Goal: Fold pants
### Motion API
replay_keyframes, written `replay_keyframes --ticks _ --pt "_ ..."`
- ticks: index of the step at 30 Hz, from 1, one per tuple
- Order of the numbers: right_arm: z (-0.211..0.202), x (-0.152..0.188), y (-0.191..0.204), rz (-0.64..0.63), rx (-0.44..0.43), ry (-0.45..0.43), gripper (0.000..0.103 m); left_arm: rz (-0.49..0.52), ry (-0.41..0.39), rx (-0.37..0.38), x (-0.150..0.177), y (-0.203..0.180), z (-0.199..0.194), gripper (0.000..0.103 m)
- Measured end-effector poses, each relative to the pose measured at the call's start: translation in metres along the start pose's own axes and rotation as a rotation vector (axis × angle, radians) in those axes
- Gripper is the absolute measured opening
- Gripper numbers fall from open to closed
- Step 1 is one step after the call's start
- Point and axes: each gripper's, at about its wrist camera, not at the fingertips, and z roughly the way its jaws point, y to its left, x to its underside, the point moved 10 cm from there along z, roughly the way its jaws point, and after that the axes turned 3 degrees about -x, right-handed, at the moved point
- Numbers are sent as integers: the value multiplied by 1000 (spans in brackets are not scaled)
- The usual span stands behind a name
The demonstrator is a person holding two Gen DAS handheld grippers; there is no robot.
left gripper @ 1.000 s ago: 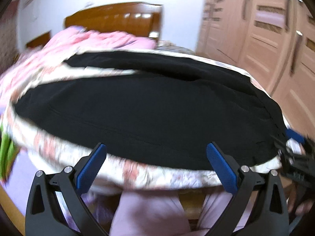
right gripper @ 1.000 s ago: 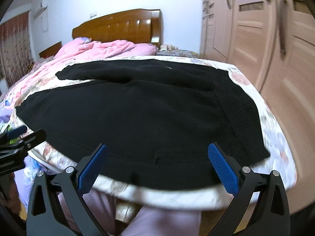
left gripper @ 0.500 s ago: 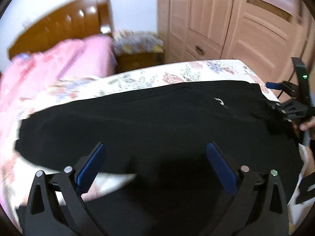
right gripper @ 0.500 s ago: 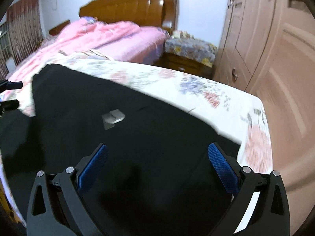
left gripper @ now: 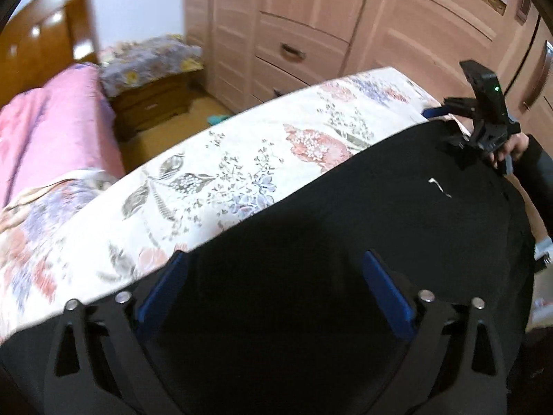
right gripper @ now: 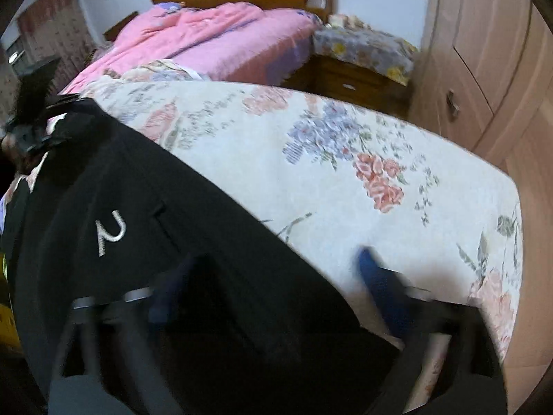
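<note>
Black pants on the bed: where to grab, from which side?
Pinch the far edge of the black pants, where it meets the floral sheet, coming down from above astride that edge. The cloth lies flat, so likely only its border gives a lip to pinch.

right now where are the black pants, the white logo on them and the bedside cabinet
black pants [left gripper: 345,235], left wrist view, flat middle of the fabric
white logo [right gripper: 111,231], right wrist view, curved stroke
bedside cabinet [left gripper: 152,103], left wrist view, wooden front

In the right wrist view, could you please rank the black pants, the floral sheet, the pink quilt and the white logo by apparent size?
1. Black pants and floral sheet: alike, and the pants lie nearer the camera.
2. Pink quilt, farther away.
3. White logo.
</note>
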Motion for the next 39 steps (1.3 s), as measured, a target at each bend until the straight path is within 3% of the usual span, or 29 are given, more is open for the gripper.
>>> replay_keyframes --ticks 1,4,11,17,19,21,22,24,27,31,36,39 --pt "-6 2 4 -2 -9 -9 25 14 12 14 -1 2 4 93" --pt "-19 7 15 -86 97 -21 9 71 32 53 -3 -1 10 93" --pt "-107 7 69 -171 213 -291 8 161 56 137 -14 -10 13 93" --pt "-139 24 95 -172 206 -356 7 221 113 220 -17 -19 17 93" --pt "-138 27 101 -159 196 -364 7 218 151 278 -12 -26 20 75" --pt "-130 28 103 -153 213 -357 7 216 155 291 -7 -31 18 31" --pt "-126 27 110 -148 221 -358 7 215 146 282 -5 -31 16 25" --pt "-126 25 108 -138 240 -368 7 230 101 215 -2 -32 6 15" --pt "-131 21 100 -100 248 -391 7 234 -15 65 -6 -37 -29 14" --pt "-167 37 125 -111 246 -453 7 294 -202 -212 1 -75 -111 14" --pt "-198 104 171 -125 170 -476 7 409 -312 -460 71 -157 -194 14" --pt "-191 158 193 -101 117 -446 7 427 -314 -537 125 -199 -206 14"
